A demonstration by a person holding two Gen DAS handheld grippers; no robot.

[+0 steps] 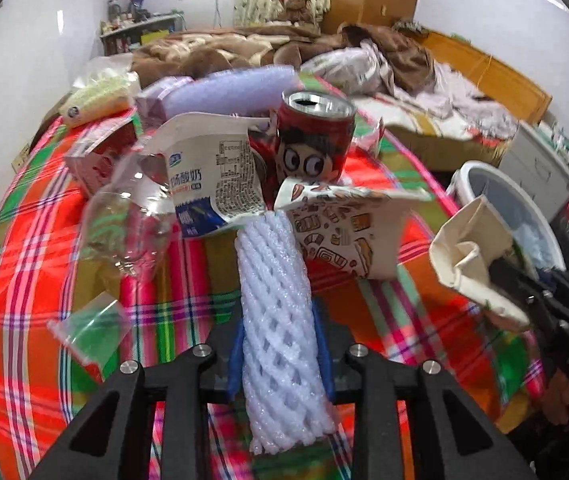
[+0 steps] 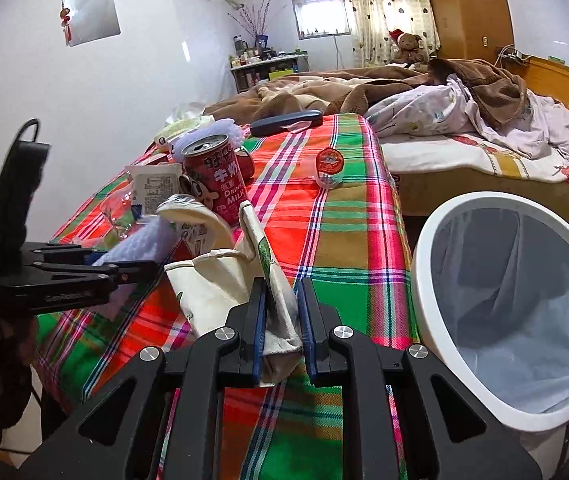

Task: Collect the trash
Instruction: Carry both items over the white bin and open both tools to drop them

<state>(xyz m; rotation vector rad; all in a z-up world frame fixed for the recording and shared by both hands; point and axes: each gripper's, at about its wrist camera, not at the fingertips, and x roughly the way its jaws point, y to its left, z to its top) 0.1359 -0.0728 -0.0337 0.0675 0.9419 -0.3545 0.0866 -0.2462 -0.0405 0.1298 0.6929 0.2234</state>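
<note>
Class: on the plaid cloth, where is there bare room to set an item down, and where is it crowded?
Free: the plaid cloth between the red milk can and the white bin, apart from a small sealed cup. Crowded: around the can, where the yoghurt carton, clear bottle and patterned paper cup cluster.

A bright plaid cloth [image 2: 348,240] of red, green and tan covers the table. Behind it stands a bed with a rumpled brown blanket [image 2: 364,88] and pale floral sheets [image 2: 444,116]. A brown teddy bear [image 2: 407,46] sits before patterned curtains [image 2: 380,12], near a cluttered shelf [image 2: 268,66].
</note>
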